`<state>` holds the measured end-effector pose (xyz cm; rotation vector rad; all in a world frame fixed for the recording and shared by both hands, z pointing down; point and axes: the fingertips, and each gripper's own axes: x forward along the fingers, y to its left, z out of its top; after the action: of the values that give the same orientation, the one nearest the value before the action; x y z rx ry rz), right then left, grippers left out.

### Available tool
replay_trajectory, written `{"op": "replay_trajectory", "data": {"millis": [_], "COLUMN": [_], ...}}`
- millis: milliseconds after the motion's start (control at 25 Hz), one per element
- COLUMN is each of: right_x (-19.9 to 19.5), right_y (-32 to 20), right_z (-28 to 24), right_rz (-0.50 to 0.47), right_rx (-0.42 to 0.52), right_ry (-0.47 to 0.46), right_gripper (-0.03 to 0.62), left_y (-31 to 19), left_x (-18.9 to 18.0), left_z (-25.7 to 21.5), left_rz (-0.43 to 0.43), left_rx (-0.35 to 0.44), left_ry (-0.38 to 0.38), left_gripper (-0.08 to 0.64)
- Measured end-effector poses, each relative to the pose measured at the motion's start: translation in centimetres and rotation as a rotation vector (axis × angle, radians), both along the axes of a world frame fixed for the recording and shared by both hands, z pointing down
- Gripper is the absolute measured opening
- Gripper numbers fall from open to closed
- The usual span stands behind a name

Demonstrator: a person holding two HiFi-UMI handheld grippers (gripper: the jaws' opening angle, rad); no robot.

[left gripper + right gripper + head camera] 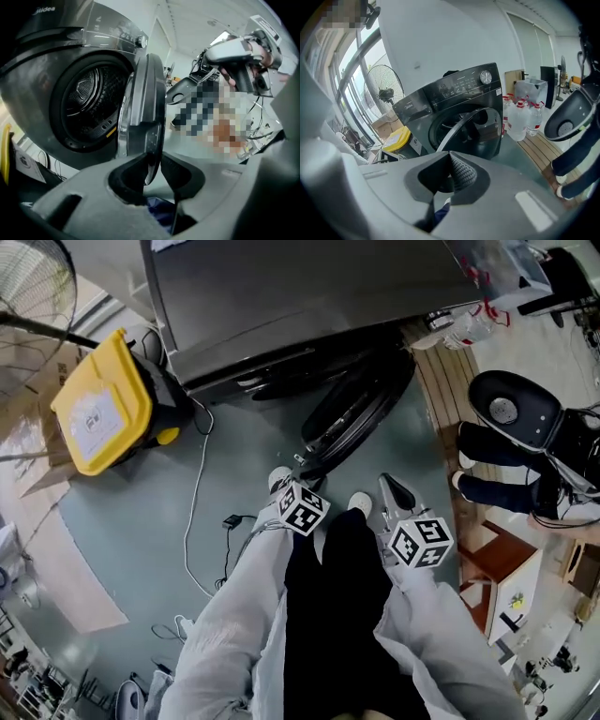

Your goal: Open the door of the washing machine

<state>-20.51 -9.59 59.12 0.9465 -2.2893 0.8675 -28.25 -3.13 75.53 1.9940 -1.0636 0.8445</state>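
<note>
A dark grey front-loading washing machine [281, 306] stands at the top of the head view. Its round door [361, 404] is swung well out over the floor. In the left gripper view the door [145, 93] stands edge-on beside the bare drum [89, 98]. My left gripper [302, 468] [152, 161] is shut on the door's lower rim, which sits between its two pads. The right gripper [394, 486] hangs a little to the right of the door, apart from it. Its jaws [449, 159] are shut with nothing between them, facing the machine [459, 108].
A yellow-lidded bin [103, 413] stands left of the machine, and a white cable [192, 521] trails over the floor. On the right are a wooden platform [450, 381], water bottles [520, 119] and a person's legs in dark trousers [497, 488]. A standing fan [386, 91] is at far left.
</note>
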Motion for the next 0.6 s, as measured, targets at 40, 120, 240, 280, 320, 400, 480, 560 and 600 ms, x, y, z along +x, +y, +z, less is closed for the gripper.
{"op": "replay_trajectory", "data": {"millis": [40, 120, 240, 280, 320, 400, 480, 560, 600], "right_x": [1.0, 3.1, 6.0, 6.8, 7.6, 9.4, 11.4, 13.4, 14.4], "right_y": [0.1, 0.3, 0.5, 0.4, 0.3, 0.2, 0.0, -0.5, -0.8], "right_z": [0.2, 0.7, 0.9, 0.9, 0.9, 1.0, 1.0, 0.8, 0.7], "right_rz": [-0.011, -0.047, -0.110, -0.128, -0.145, -0.179, -0.197, -0.186, -0.174], "right_rx": [-0.002, -0.006, -0.005, -0.004, -0.005, -0.006, -0.006, -0.006, -0.005], "right_ry": [-0.006, -0.014, -0.022, -0.024, -0.025, -0.018, -0.006, 0.002, 0.002], "right_gripper": [0.011, 0.011, 0.011, 0.011, 0.011, 0.011, 0.011, 0.011, 0.011], "left_y": [0.3, 0.7, 1.5, 1.6, 1.6, 1.6, 1.7, 1.6, 1.4], "left_x": [1.1, 3.2, 6.0, 6.8, 7.6, 9.7, 11.9, 13.7, 14.6], "left_z": [0.1, 0.2, 0.3, 0.2, 0.1, -0.2, -0.3, -0.5, -0.6], "left_rz": [-0.005, -0.036, -0.099, -0.117, -0.133, -0.159, -0.180, -0.199, -0.209], "left_rx": [-0.001, -0.004, 0.000, 0.005, 0.010, 0.012, 0.007, 0.002, 0.000], "left_ry": [-0.002, -0.007, 0.005, 0.010, 0.012, 0.012, 0.018, 0.033, 0.042], "left_gripper": [0.092, 0.092, 0.094, 0.095, 0.095, 0.095, 0.097, 0.101, 0.103]}}
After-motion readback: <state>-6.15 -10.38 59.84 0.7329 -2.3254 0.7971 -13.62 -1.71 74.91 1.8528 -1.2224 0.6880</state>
